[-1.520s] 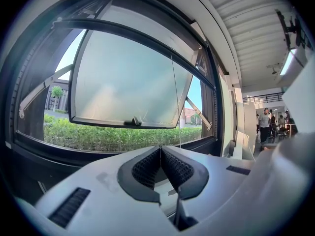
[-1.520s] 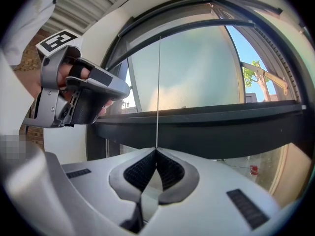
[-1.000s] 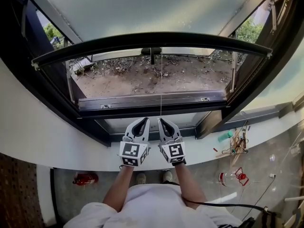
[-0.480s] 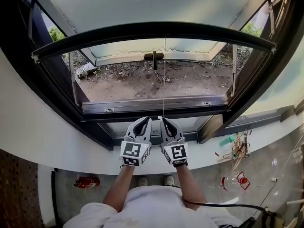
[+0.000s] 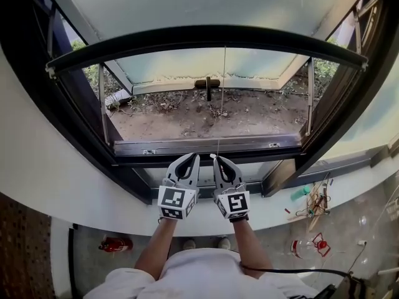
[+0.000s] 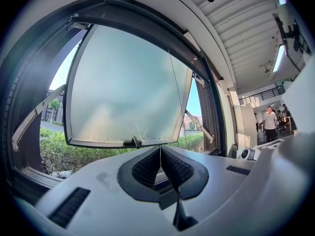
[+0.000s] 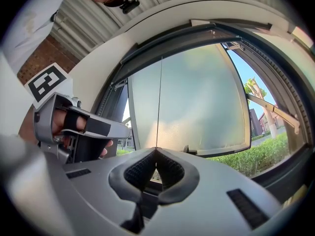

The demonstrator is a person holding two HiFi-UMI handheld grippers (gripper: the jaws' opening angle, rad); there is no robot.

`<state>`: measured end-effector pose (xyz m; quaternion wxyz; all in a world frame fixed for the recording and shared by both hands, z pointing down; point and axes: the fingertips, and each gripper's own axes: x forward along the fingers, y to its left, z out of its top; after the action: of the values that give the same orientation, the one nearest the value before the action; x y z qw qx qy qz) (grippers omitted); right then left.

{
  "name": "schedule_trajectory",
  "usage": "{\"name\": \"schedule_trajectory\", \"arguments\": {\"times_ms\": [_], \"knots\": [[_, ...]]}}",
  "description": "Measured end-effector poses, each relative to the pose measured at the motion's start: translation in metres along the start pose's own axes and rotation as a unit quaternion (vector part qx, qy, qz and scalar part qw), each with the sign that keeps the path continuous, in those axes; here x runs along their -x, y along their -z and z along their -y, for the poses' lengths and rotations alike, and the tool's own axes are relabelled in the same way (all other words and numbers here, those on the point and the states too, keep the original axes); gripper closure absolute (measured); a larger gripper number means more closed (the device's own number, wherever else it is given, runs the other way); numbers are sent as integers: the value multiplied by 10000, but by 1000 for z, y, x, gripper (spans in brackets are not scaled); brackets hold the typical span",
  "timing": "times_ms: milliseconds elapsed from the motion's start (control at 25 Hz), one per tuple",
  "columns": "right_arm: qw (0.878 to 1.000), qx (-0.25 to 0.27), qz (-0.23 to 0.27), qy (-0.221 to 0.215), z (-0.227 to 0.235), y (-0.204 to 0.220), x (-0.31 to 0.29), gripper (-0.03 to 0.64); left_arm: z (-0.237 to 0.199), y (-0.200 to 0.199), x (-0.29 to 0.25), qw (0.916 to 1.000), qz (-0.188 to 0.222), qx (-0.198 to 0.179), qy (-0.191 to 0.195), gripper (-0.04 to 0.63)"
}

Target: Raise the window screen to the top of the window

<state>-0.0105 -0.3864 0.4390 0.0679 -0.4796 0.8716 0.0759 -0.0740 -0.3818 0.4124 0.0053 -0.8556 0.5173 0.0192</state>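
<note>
The window screen's dark bottom bar [image 5: 206,35] arches across the upper part of the open window. A thin pull cord [image 5: 221,98] drops from its middle to my grippers, which sit side by side just above the sill [image 5: 199,147]. My right gripper [image 5: 214,157] is shut on the cord's lower end. In the right gripper view the cord [image 7: 159,102] runs straight up from the shut jaw tips [image 7: 156,149]. My left gripper [image 5: 195,157] is shut too. In the left gripper view a cord [image 6: 166,102] meets its tips [image 6: 160,147].
The frosted window pane [image 5: 206,67] tilts outward, its handle [image 5: 207,83] at the lower edge, with bare ground [image 5: 187,117] below. On the floor inside lie a red object [image 5: 115,245], a bottle [image 5: 305,246], clutter [image 5: 312,198] and a black cable [image 5: 293,270]. A person [image 6: 269,124] stands far off.
Both grippers have risen together, still shut. The screen bar now stands higher above the sill, and more of the tilted pane shows beneath it.
</note>
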Motion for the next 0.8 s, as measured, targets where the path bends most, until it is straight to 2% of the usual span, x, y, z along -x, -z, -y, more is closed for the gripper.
{"name": "schedule_trajectory", "arguments": {"times_ms": [240, 800], "knots": [[9999, 32, 128, -2, 2, -11, -6, 614, -2, -12, -4, 9999, 133, -27, 25, 589], [9965, 163, 824, -29, 2, -68, -11, 614, -5, -36, -8, 9993, 358, -89, 41, 589]]}}
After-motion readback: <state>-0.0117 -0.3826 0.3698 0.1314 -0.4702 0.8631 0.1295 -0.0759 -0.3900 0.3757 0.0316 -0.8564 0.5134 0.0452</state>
